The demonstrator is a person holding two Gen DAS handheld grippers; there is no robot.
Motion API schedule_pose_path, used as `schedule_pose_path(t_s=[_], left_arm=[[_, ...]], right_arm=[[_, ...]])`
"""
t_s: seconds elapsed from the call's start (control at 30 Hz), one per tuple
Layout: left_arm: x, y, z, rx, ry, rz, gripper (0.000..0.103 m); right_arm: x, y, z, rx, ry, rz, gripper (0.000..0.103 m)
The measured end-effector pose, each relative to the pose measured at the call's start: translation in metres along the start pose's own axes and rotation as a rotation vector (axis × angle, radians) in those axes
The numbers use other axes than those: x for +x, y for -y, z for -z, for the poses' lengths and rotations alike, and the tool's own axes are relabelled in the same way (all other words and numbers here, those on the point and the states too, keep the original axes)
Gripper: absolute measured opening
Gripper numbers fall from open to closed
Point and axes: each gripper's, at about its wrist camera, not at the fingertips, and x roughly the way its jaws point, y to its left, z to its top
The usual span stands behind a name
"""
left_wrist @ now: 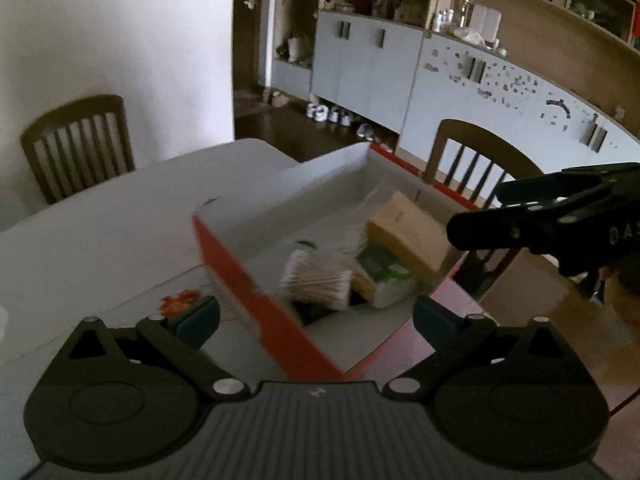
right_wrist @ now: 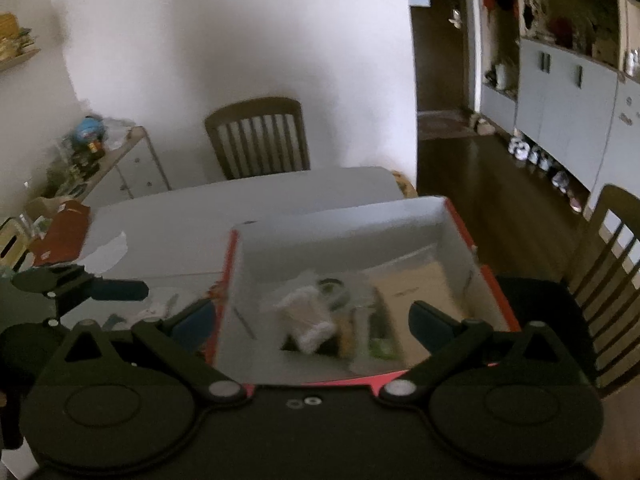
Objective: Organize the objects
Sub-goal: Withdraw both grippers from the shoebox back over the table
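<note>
Fingers of the left gripper (left_wrist: 316, 316) and right gripper (right_wrist: 310, 322) are spread wide, holding nothing. Red box (left_wrist: 260, 300) sits at 12 o'clock on the table (left_wrist: 100, 220); its far end overhangs the edge, so a nudge could tip it.

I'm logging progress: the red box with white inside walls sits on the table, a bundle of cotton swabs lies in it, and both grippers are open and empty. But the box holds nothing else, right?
Not quite. Besides the cotton swabs, the red box also holds a brown cardboard box, seen in the left wrist view. The rest stands.
</note>
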Motion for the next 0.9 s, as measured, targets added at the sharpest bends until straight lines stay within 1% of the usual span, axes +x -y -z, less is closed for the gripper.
schedule_pose_path(t_s=[0.2, 0.33, 0.4, 0.47, 0.63, 0.77, 0.9], left_arm=[[-0.028, -0.032, 0.018, -0.054, 0.035, -0.046, 0.103], [-0.044, -0.060, 0.029, -0.101, 0.050, -0.085, 0.103], [-0.049, -0.074, 0.037, -0.125, 0.049, -0.102, 0.103], [-0.054, -0.087, 0.045, -0.150, 0.045, -0.103, 0.103], [-0.061, -0.116, 0.069, -0.172, 0.030, -0.135, 0.103], [-0.066, -0.138, 0.085, -0.206, 0.038, -0.135, 0.103], [-0.070, -0.152, 0.095, -0.188, 0.054, -0.150, 0.103]], right_arm=[[-0.003, -0.037, 0.008, -0.004, 0.017, -0.019, 0.103], [-0.003, -0.060, 0.015, -0.034, 0.032, -0.015, 0.103], [-0.003, -0.071, 0.018, -0.044, 0.039, -0.022, 0.103], [-0.003, -0.081, 0.020, -0.038, 0.046, -0.048, 0.103], [-0.003, -0.108, 0.025, -0.060, 0.070, -0.083, 0.103], [0.007, -0.125, 0.026, -0.065, 0.040, -0.089, 0.103], [0.025, -0.144, 0.027, -0.060, -0.005, -0.070, 0.103]])
